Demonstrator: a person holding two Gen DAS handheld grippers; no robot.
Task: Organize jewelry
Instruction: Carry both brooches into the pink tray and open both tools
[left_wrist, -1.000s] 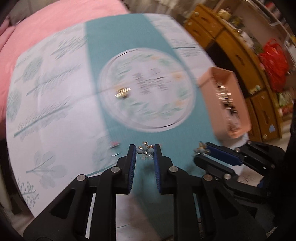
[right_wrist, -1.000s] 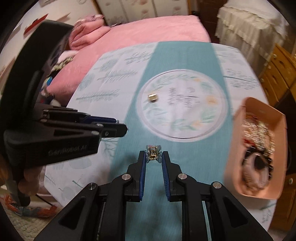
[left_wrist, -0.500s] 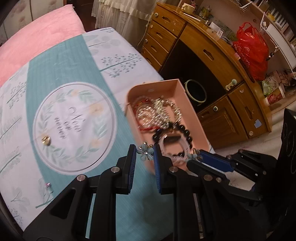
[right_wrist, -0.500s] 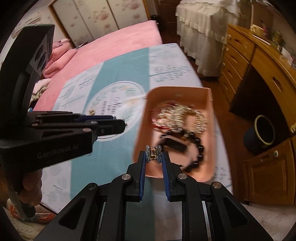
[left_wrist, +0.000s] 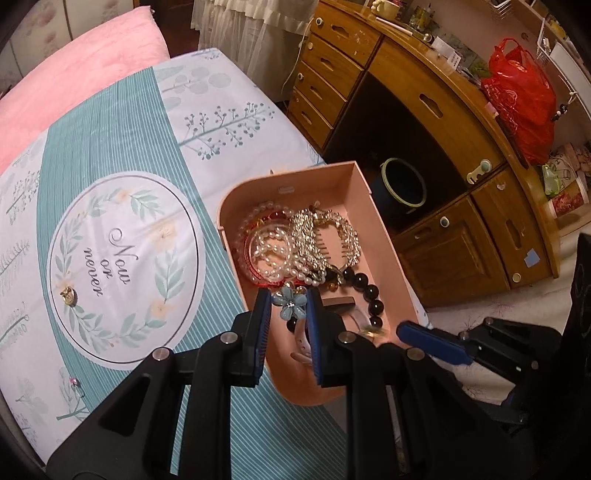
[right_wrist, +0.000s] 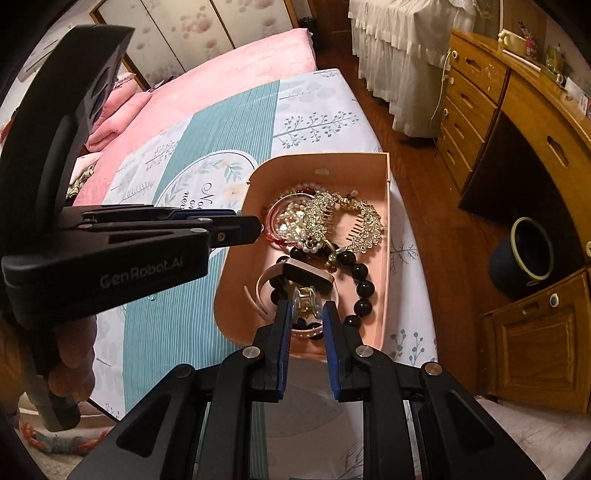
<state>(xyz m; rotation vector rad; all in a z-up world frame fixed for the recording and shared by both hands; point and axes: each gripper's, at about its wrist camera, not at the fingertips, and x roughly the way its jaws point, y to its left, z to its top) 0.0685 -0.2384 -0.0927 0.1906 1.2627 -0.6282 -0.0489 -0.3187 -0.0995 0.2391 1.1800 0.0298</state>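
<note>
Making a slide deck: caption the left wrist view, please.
Left gripper holds a blue flower clip above the pink jewelry box.

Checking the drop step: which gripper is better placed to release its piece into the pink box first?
Right, probably. The right gripper holds its gold clip over the pink box; the left gripper holds its blue flower near the box's rim.

Both wrist cameras look steeply down along their own black claws, close above the open pink plastic box (left_wrist: 384, 236) of beads and combs on the teal-and-white printed bedspread (left_wrist: 122, 147). The left view faces the curved wooden desk (left_wrist: 443, 103); the right view looks up the bed and catches the left claw (right_wrist: 255, 229) side-on
</note>
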